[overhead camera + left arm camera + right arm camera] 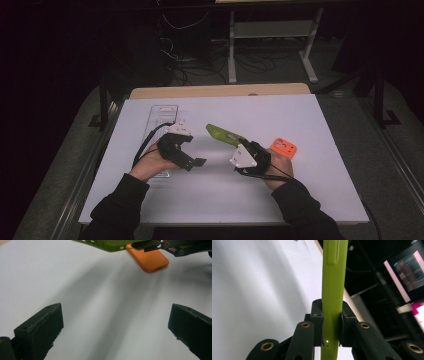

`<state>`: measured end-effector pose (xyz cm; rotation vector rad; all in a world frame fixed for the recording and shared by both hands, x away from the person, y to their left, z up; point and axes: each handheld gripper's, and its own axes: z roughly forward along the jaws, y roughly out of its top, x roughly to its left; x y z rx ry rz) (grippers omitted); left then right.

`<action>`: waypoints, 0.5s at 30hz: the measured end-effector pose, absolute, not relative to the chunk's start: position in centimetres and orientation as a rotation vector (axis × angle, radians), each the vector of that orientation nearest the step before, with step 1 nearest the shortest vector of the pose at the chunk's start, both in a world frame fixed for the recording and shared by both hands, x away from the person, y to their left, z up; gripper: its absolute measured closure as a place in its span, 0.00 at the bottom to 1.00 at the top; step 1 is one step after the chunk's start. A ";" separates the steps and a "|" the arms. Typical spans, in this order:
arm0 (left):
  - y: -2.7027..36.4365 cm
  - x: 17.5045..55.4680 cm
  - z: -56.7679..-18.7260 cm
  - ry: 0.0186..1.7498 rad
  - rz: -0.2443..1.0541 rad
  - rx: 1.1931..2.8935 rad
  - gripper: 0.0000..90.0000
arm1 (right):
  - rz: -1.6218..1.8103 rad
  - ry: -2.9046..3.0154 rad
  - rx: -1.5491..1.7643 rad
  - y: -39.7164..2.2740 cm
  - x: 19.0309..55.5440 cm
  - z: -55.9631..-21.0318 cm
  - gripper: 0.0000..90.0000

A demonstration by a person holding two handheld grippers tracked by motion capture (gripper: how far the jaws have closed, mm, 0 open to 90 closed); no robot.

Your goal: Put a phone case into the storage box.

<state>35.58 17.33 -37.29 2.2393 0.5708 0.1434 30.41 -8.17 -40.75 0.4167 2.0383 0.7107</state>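
A green phone case (222,133) hangs over the middle of the white table (280,115), edge-on and pointing away to the left. My right gripper (332,315) is shut on the green phone case (333,285), its pads clamped on both flat sides. An orange phone case (283,147) lies flat on the table just right of that hand. My left gripper (196,162) hovers low at centre left, and its jaws stand wide open over bare table with nothing between them (115,325). From the left gripper view the orange phone case (148,260) and the green phone case (105,244) appear beyond.
A clear plastic tray (161,120) lies at the left behind my left hand. A wooden board edge (220,91) runs along the table's far side. Desk legs and cables stand on the dark floor beyond. A lit screen (409,272) glows off to the side.
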 end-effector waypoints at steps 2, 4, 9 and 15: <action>17.3 35.6 -37.3 0.568 0.151 2.237 0.00 | 0.744 2.059 0.456 -8.5 30.7 -40.5 0.85; 17.3 35.5 -37.2 0.573 0.151 2.232 0.00 | 0.770 2.075 0.492 -8.7 30.8 -40.4 0.85; 17.4 35.5 -37.1 0.576 0.158 2.230 0.00 | 0.905 2.105 0.639 -9.0 31.0 -40.0 0.85; 17.2 35.4 -37.2 0.581 0.166 2.224 0.00 | 1.022 2.146 0.774 -9.8 31.6 -39.5 0.85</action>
